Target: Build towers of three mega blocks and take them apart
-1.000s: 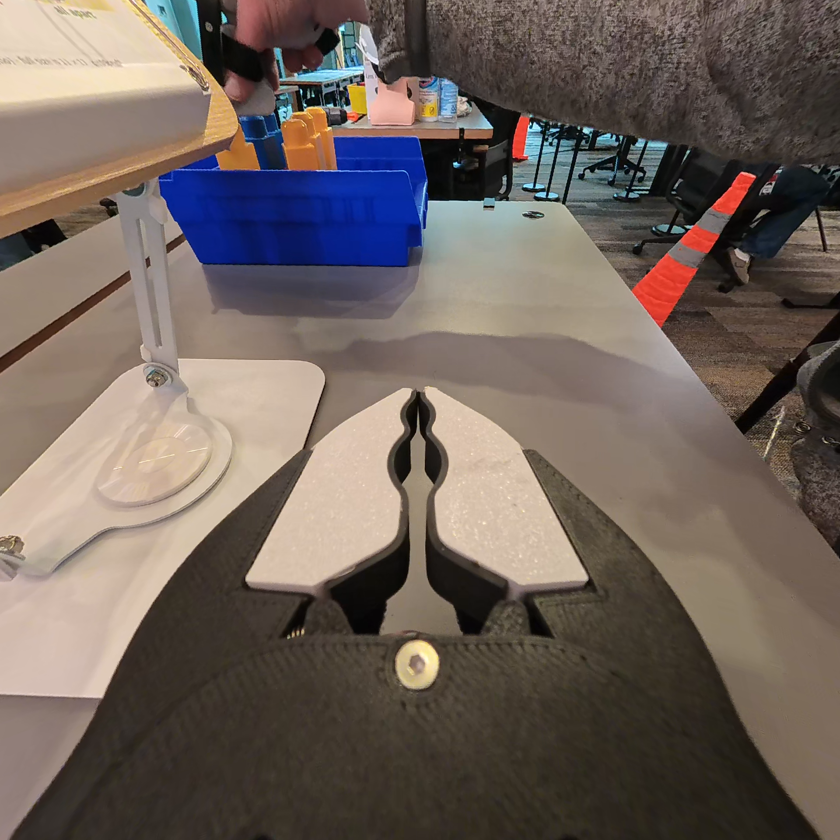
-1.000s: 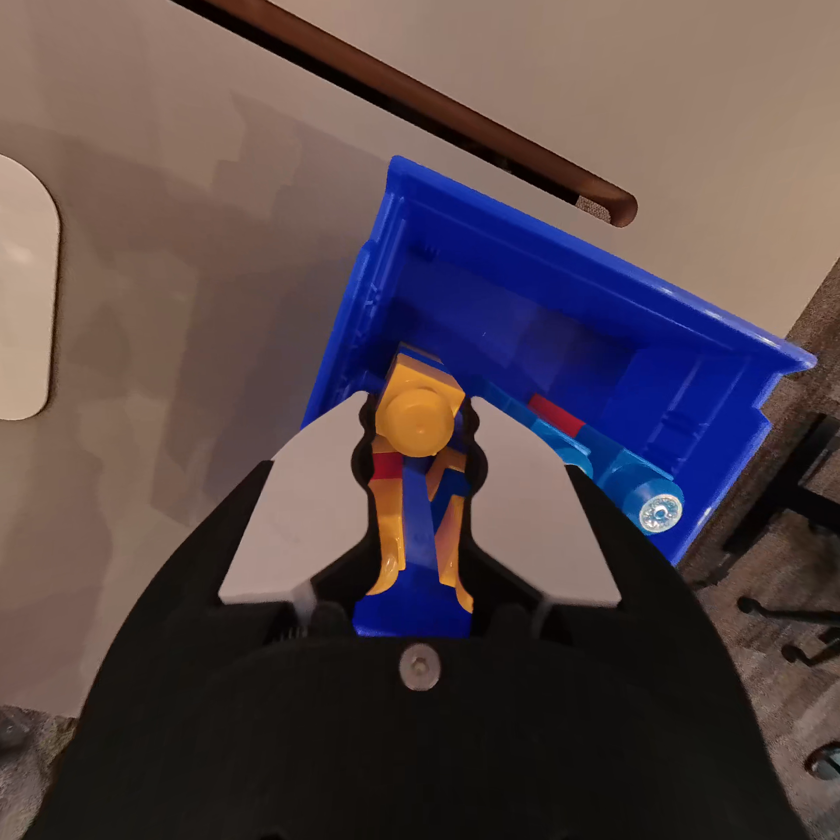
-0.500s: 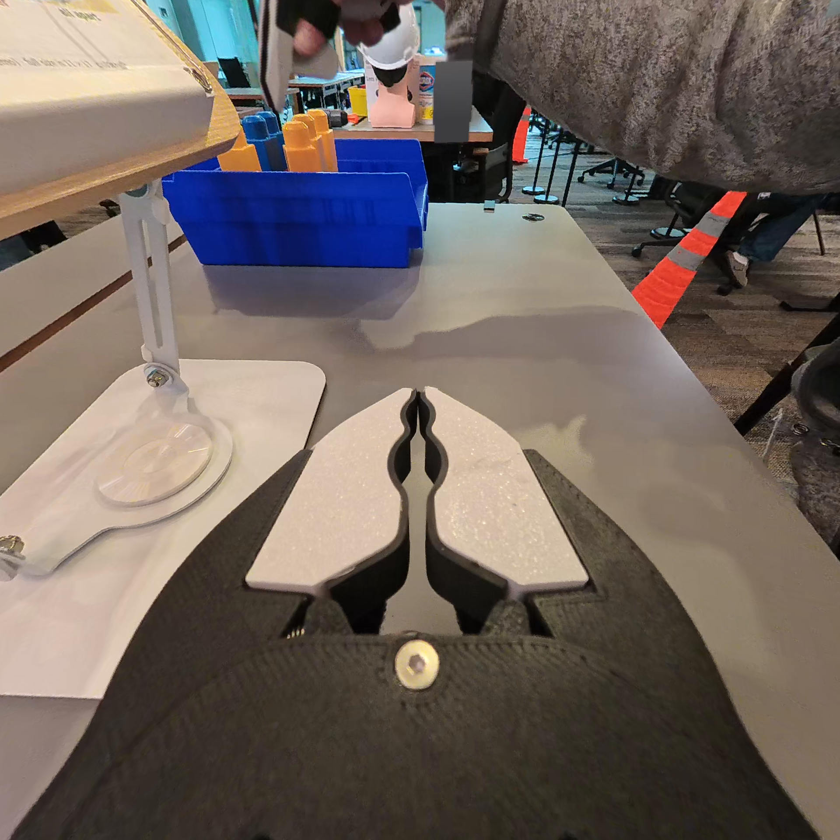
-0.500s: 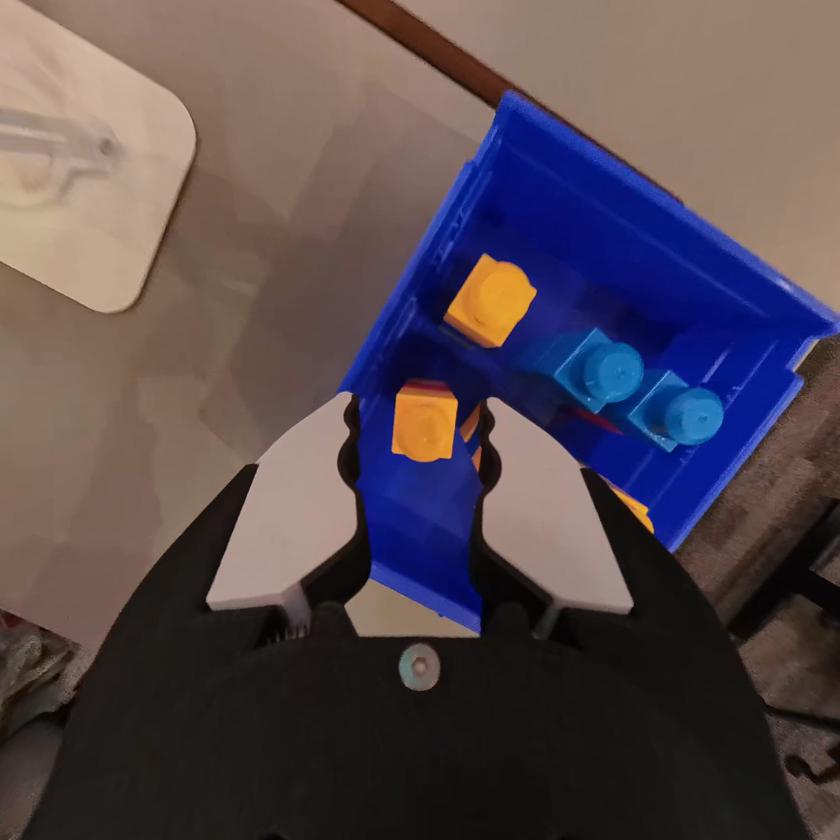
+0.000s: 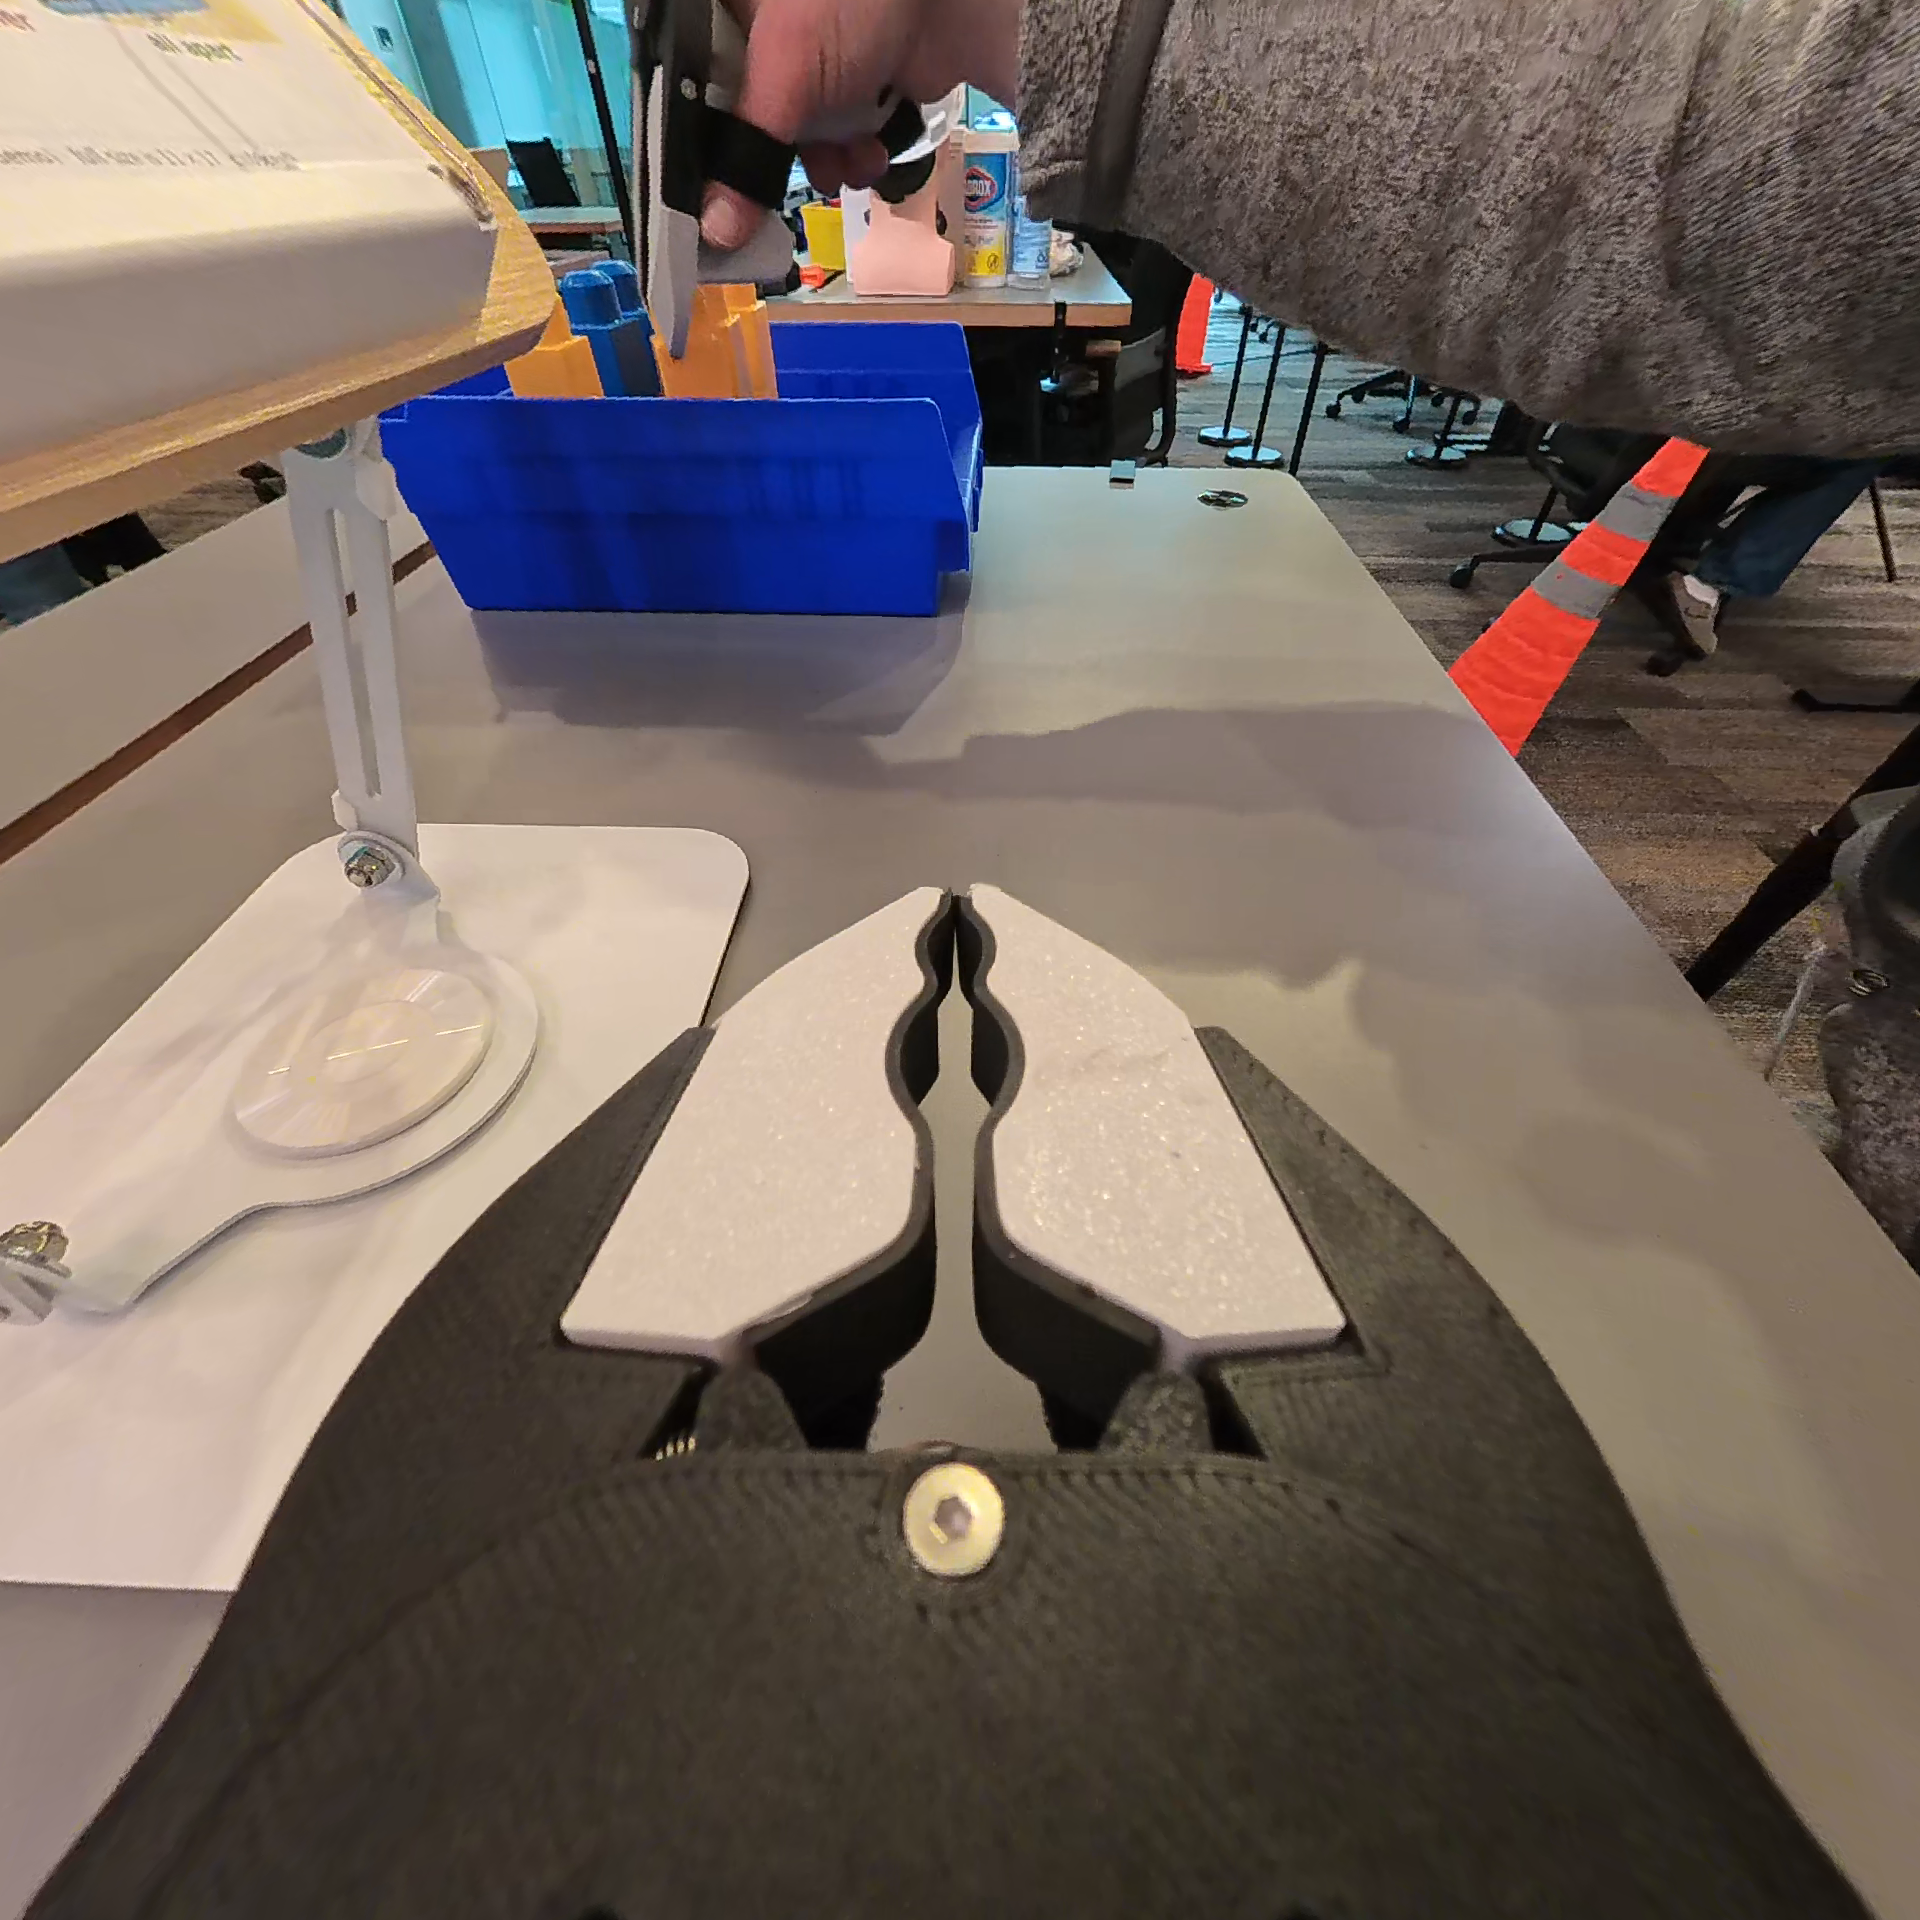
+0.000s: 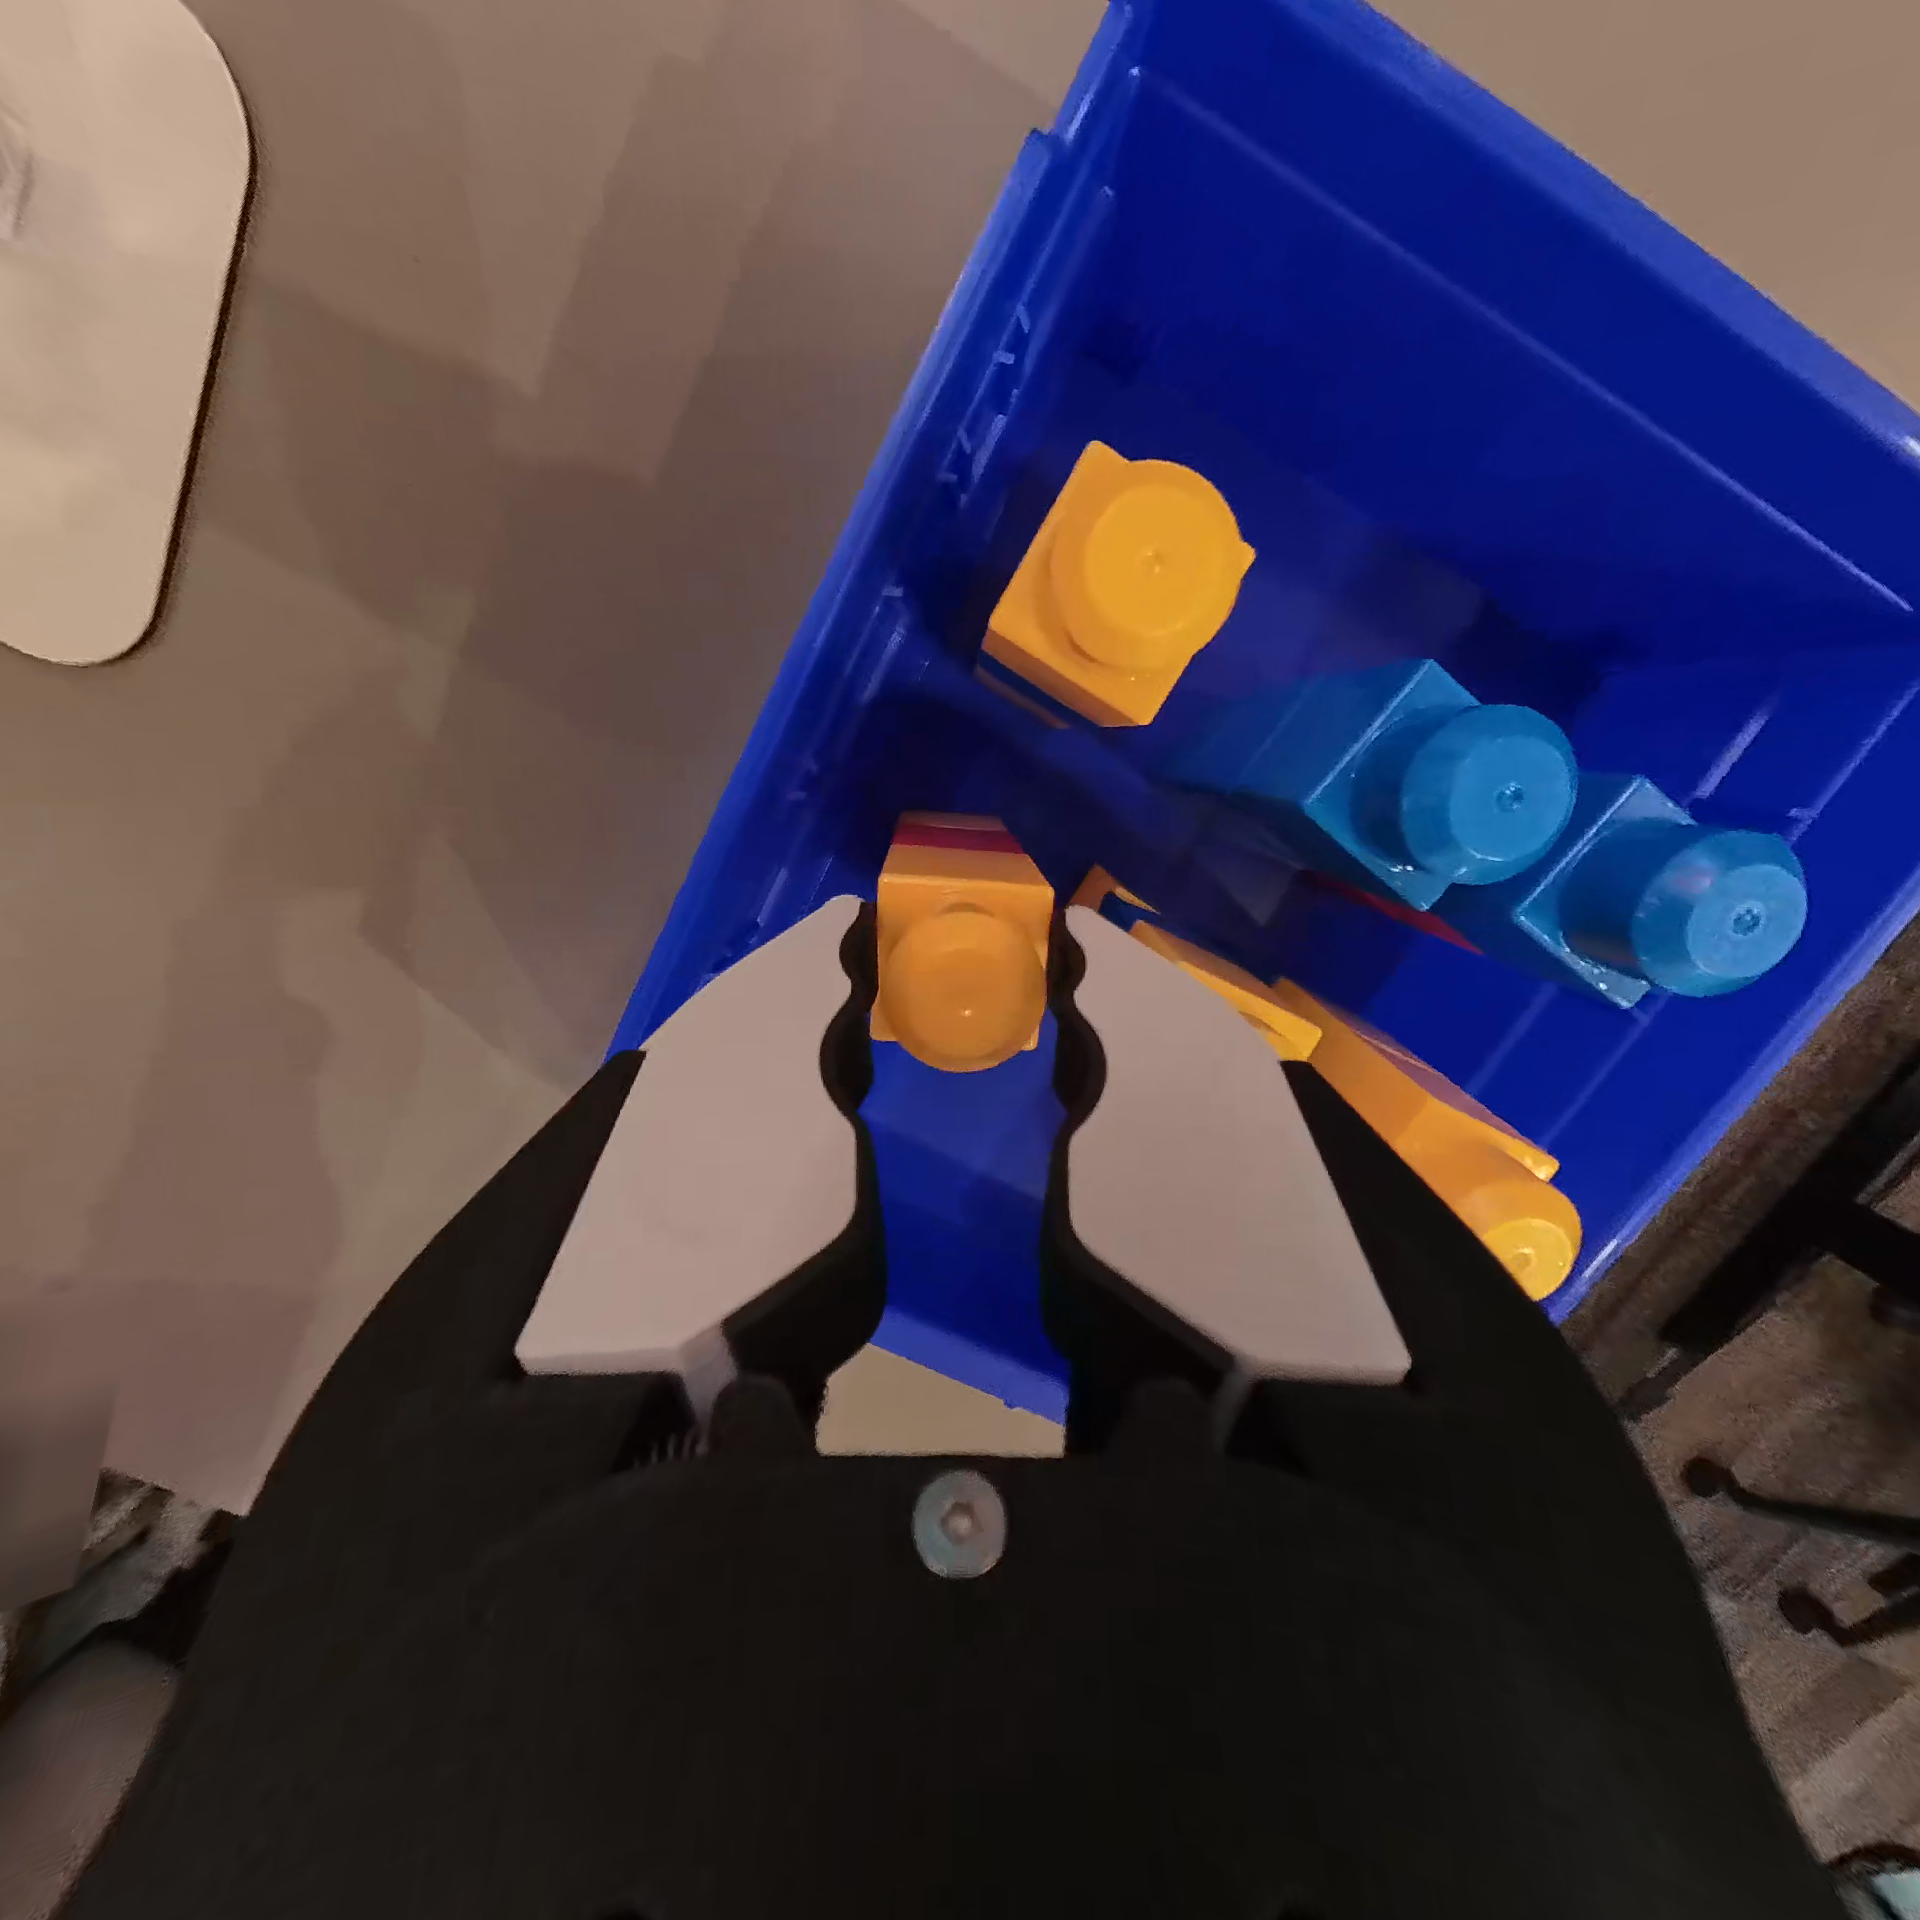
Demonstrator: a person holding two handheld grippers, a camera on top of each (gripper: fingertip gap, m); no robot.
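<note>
Left wrist view low, level across table [image 5: 1195, 727], right wrist view steeply down, close over shared blue bin [image 6: 1455, 312]

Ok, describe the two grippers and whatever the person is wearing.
Both the left gripper and the right gripper have a textured black body with a silver hex bolt in the middle. Their fingers are pale grey plates with wavy black inner pads. The sleeve is fuzzy mottled grey knit.

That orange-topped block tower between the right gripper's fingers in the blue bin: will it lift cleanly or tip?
The orange-topped block tower looks like rigid, glossy plastic, so probably stiff, light and somewhat slippery. It stands tall and narrow in the blue bin, so a sideways nudge could tip it. The right gripper flanks the top block only; lower blocks might separate.
</note>
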